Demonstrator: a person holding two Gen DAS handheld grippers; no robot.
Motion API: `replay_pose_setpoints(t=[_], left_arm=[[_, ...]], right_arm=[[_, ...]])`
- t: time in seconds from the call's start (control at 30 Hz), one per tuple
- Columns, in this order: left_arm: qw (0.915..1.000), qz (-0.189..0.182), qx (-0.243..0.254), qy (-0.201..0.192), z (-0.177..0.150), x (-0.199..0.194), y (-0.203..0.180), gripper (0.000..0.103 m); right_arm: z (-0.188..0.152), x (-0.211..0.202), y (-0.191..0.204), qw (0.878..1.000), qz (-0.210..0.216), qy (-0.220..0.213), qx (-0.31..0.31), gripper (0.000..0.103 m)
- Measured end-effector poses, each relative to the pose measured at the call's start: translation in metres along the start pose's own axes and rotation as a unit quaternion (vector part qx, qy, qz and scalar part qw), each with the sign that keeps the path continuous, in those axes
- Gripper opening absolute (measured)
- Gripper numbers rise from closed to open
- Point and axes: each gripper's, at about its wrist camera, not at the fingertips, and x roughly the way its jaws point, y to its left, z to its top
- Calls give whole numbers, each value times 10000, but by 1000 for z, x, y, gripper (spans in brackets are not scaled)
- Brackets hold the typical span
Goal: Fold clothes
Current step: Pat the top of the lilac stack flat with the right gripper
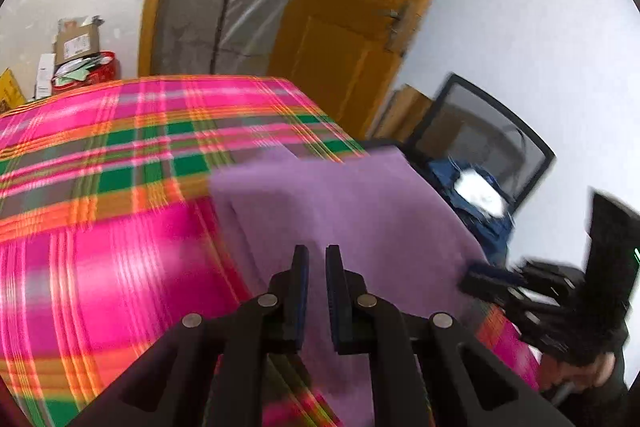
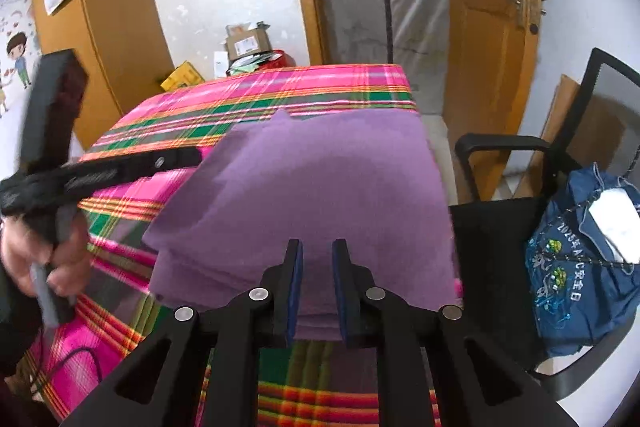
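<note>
Black two-finger right gripper (image 2: 317,247), blue pads inside the jaws, silver round pivot screws, matching left gripper (image 1: 317,253)

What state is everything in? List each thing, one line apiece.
purple garment: folded, lying flat on the plaid cloth
plaid cloth: spread flat
left gripper: jaws slightly apart, nothing pinched
right gripper: jaws slightly apart, nothing pinched
door: open
blue bag: resting on the chair
chair: upright beside the cloth's edge
</note>
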Motion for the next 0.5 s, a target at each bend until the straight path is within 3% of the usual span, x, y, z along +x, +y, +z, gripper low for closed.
replay_pose_setpoints(t=[0.17, 0.33, 0.5], left_arm=[[9988, 260, 377, 198, -26, 5, -24, 9], [9987, 418, 272, 125, -31, -6, -30, 9], [9982, 515, 259, 168, -38, -4, -34, 9]], right_arm=[[-9, 11, 2, 9996, -162, 203, 58, 15], [-3, 3, 15, 9999, -161, -24, -23, 16], [-8, 21, 28, 9995, -177, 126, -207, 20]])
